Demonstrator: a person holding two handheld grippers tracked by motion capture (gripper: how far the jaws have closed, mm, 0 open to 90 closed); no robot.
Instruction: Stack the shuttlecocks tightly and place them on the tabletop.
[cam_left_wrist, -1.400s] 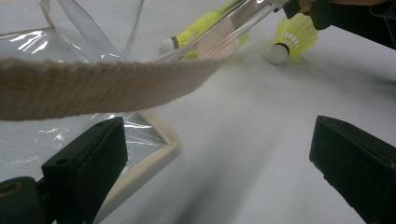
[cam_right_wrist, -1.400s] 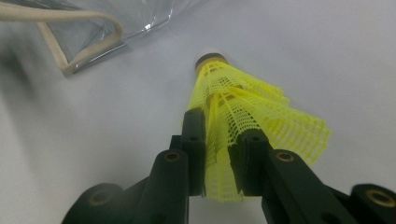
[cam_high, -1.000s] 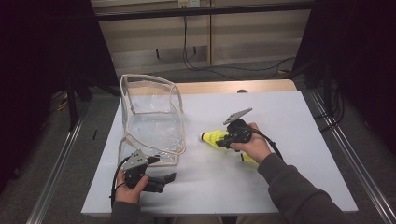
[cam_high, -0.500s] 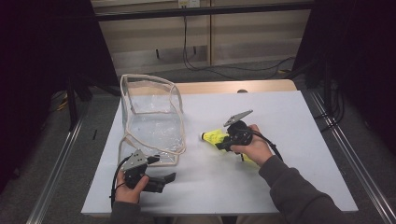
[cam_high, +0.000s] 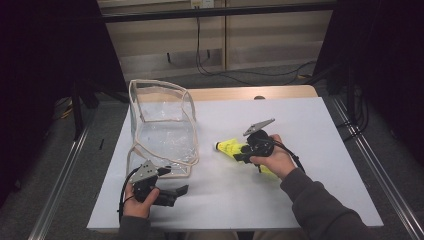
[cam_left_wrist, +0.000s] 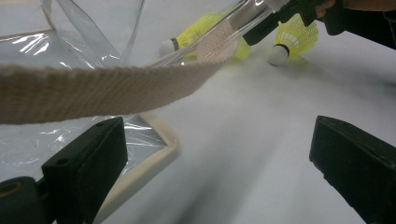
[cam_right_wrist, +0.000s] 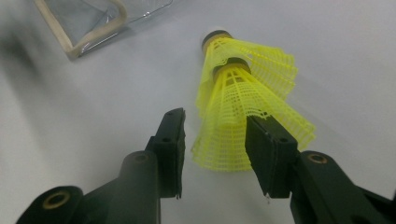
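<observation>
Hidden/unclear first: in the high view the right hand (cam_high: 274, 159) covers most of the yellow shuttlecocks (cam_high: 231, 148), so only the cork end w/ a bit of skirt pokes out to the left. In the left gripper view a beige fabric strap (cam_left_wrist: 107, 88) runs across close to the lens, blurred, and cuts off much of the clear bag (cam_left_wrist: 70, 28) behind it. The far-off shuttlecocks there are soft-focus. The room beyond the table is dark, w/ little detail.

Surface and room: white table (cam_high: 320, 125), wood edge at the far side, grey floor around, metal rails on both sides, cables hanging at the back wall.

Shuttlecocks: two, neon-yellow mesh skirts, nested one into the other, dark band + white cork at the tip. They lie on their side, right of table centre, well apart from the clear bag, corks pointing toward it.

Right gripper (cam_right_wrist: 212, 140): jaws have just been opening. They're partly spread, straddling the flared end of the near skirt. The right pad is at the mesh edge; can't tell if it touches. The left pad is clear of it, so no pinch.

Left gripper (cam_left_wrist: 215, 158): jaws spread wide, nothing between them but bare table, near jaw just beside the bag's beige-trimmed corner.
</observation>
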